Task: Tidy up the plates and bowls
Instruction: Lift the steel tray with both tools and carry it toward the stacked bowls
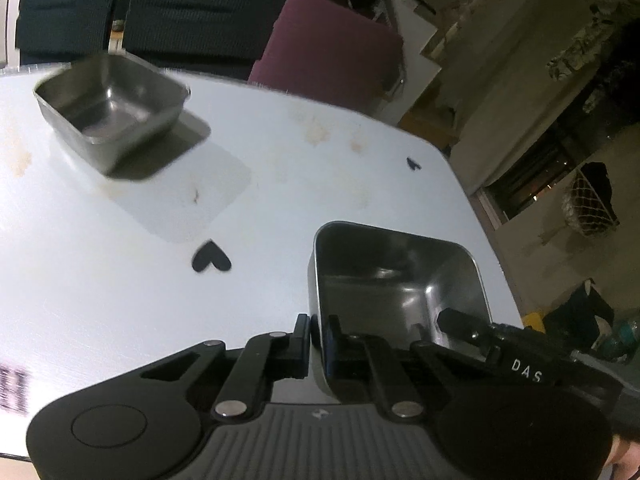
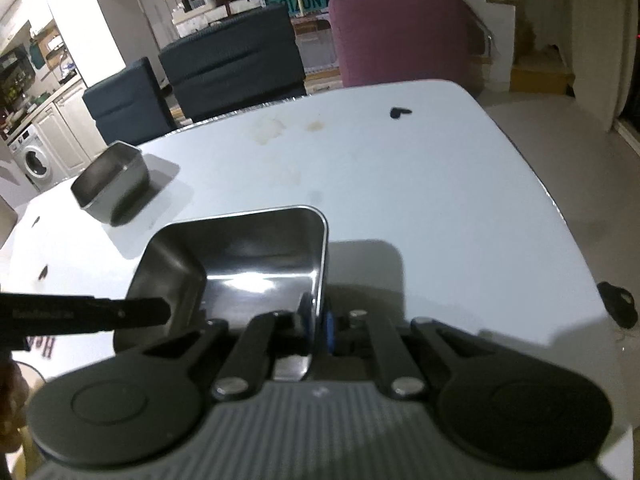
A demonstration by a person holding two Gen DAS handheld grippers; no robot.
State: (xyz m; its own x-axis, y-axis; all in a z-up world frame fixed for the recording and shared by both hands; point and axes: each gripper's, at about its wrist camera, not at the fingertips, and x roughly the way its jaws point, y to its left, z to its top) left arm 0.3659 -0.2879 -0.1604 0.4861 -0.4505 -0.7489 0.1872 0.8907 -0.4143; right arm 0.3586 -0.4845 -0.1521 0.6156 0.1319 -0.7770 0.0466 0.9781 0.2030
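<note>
White table (image 2: 420,184) mostly bare; its rounded far corner and right edge drop to open floor; chairs crowd the far edge; wide free surface between the two steel bowls. Near steel bowl (image 1: 400,276) sits close to the right edge; left gripper (image 1: 318,334) clenched on its left wall, one pad inside, one outside; right gripper (image 2: 316,320) clamped on its opposite wall likewise. Second steel bowl (image 1: 112,108) rests well apart, toward the far left edge.
</note>
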